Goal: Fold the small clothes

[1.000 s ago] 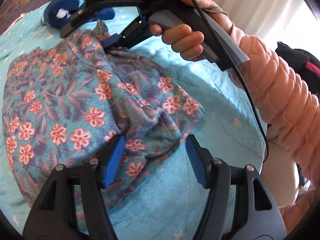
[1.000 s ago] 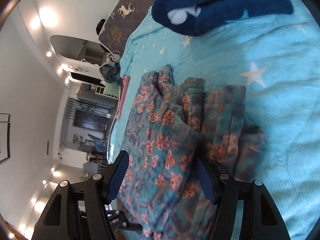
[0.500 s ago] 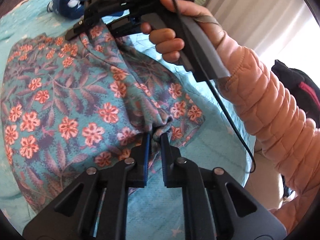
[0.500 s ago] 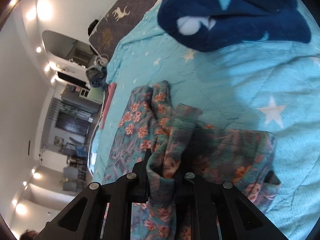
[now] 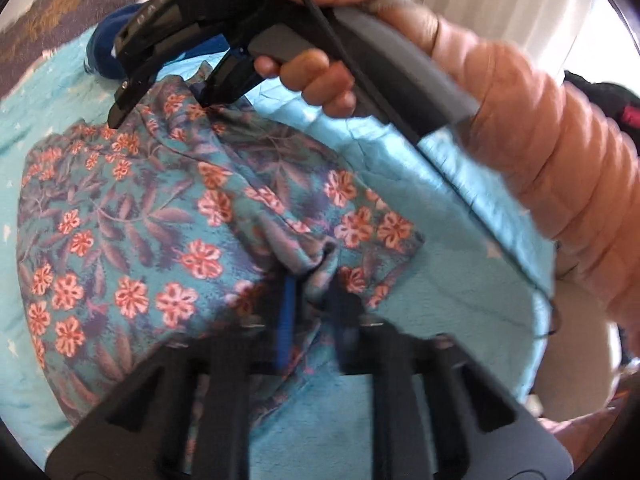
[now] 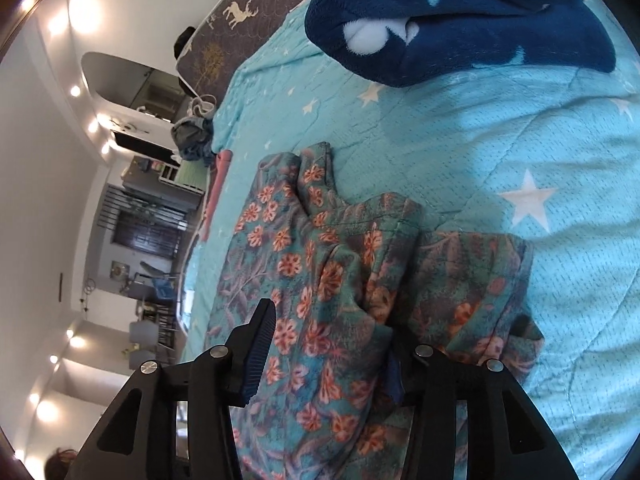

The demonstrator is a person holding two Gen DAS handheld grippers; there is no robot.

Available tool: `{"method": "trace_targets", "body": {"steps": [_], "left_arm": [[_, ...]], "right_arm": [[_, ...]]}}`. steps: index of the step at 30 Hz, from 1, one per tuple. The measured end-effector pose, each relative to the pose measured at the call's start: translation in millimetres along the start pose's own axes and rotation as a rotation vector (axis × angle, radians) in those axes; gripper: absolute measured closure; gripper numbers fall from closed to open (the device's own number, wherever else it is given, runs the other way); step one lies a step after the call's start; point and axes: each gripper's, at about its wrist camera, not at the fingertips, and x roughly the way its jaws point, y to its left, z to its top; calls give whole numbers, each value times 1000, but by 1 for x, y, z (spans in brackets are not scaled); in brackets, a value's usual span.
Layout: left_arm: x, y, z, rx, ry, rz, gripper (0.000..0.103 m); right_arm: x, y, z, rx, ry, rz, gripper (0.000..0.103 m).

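A teal garment with orange flowers (image 5: 160,240) lies rumpled on the bedspread (image 5: 460,320). My left gripper (image 5: 312,304) is shut on a bunched fold at the garment's near edge, the cloth pinched between its blue pads. At the garment's far edge, a hand holds my right gripper (image 5: 160,106) with its tips down on the cloth. In the right wrist view the right gripper (image 6: 328,332) has its jaws opening. The garment (image 6: 320,260) lies loose between them, and a fold hides part of the right pad.
A navy fleece with pale stars (image 6: 460,20) lies on the teal star bedspread (image 6: 540,140) beyond the garment. A peach padded sleeve (image 5: 560,168) reaches in from the right. The bed's edge (image 6: 220,168) runs along the left, with the room beyond.
Both grippers closed on folds of the garment. The left one keeps its pinch. The right one has since spread its jaws and let its fold drop back.
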Motion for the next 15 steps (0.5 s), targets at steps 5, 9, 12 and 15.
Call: {"method": "trace_targets", "body": {"steps": [5, 9, 12, 15], "left_arm": [[-33, 6, 3, -4, -76, -81, 93], [-52, 4, 13, -14, -132, -161, 93], [-50, 0, 25, -16, -145, -211, 93], [-32, -11, 27, 18, -122, -212, 93]], "right_arm": [[-3, 8, 3, -29, -66, -33, 95], [-29, 28, 2, -99, -138, -47, 95], [-55, 37, 0, -133, -178, -77, 95], [-70, 32, -4, -136, -174, -103, 94]]}}
